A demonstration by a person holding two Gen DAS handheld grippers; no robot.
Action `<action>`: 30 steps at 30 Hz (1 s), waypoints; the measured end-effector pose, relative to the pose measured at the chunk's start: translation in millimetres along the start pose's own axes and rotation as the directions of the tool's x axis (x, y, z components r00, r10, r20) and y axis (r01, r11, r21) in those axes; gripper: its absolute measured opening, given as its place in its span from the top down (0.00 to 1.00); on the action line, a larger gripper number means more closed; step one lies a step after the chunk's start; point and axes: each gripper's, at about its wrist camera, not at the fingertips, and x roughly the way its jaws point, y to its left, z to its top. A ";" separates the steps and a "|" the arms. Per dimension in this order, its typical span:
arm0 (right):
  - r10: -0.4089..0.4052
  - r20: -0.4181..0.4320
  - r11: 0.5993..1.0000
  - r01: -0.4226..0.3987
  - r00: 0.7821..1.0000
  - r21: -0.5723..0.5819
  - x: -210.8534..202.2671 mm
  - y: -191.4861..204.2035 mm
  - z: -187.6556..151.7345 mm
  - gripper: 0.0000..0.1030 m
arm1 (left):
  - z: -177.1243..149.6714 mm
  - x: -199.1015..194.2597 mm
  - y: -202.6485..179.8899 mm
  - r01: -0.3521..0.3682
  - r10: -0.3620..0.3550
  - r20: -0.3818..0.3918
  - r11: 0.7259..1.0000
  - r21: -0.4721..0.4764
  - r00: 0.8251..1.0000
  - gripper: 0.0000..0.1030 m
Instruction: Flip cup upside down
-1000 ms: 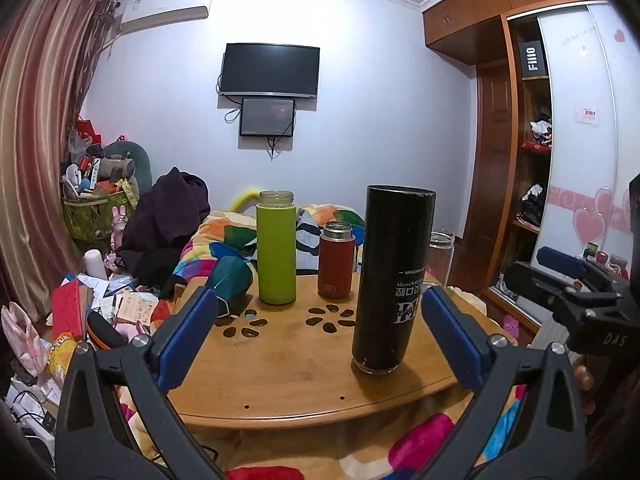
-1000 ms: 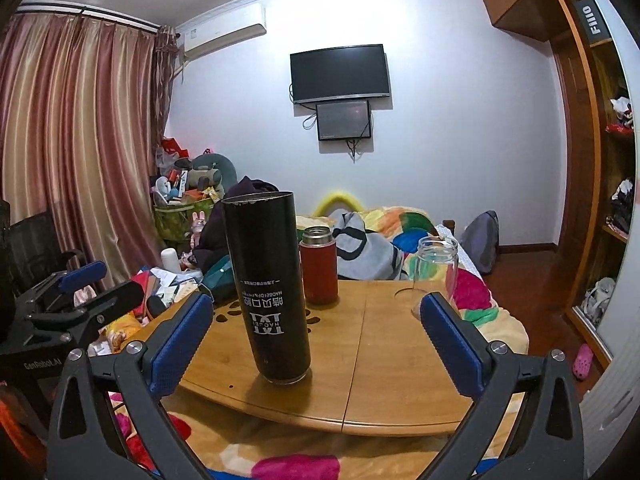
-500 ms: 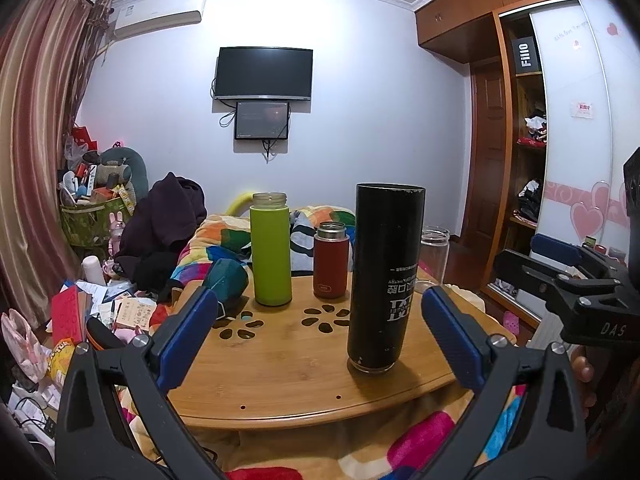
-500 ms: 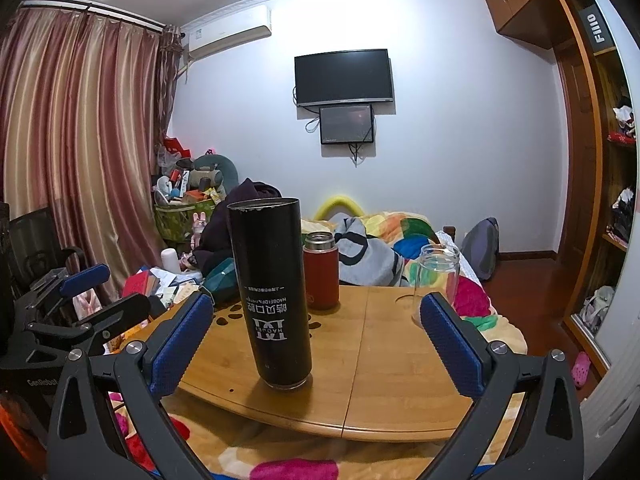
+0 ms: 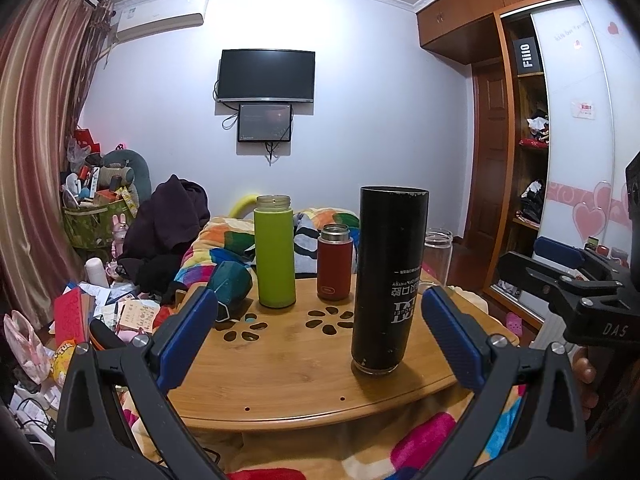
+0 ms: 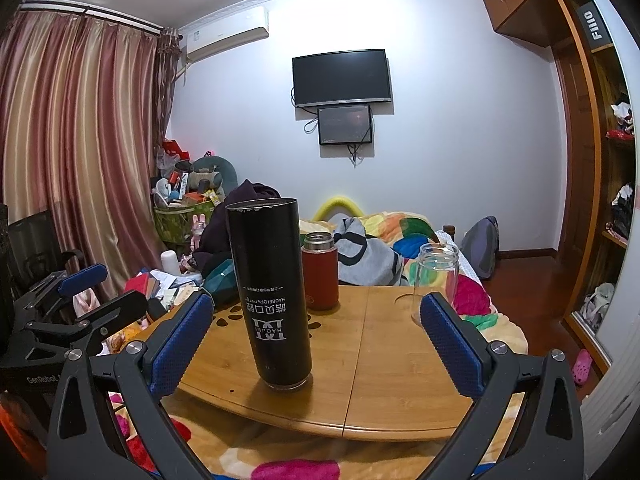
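Since a second ago we have drawn both tools back a little and raised them, so the black cup sits slightly lower and further forward in both views; the cup itself has not moved on the table.

The black cup stands upright near the front edge of the table, its printed lettering reading inverted, so it is already turned over. In our left wrist view it lies ahead of the left gripper, nearer the right finger than the left one, touched by neither. In the right wrist view the same cup lies ahead of the right gripper, closer to its left finger, again with clear space on both sides.

Our left fingers are spread wide and hold nothing. Our right fingers are likewise spread wide and empty.

Beyond the cup, further from the fingers, stands a small red flask and, to its left, a tall green bottle, both upright. A clear glass jar stands beyond our right finger in the right view, well apart from the cup. A dark teal pouch rests at the table's far-left edge, past our left finger.
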 end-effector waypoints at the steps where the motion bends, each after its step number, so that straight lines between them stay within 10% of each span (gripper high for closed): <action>1: 0.000 -0.001 1.000 0.000 1.000 0.001 0.1 0.0 0.0 0.00 | 0.0 -0.3 0.0 0.000 0.000 0.000 1.000 0.001 1.000 0.00; 30: -0.001 0.000 1.000 0.001 1.000 0.000 0.6 2.8 -0.7 0.00 | 2.1 -2.6 -0.2 0.004 -0.004 0.013 1.000 -0.007 1.000 0.00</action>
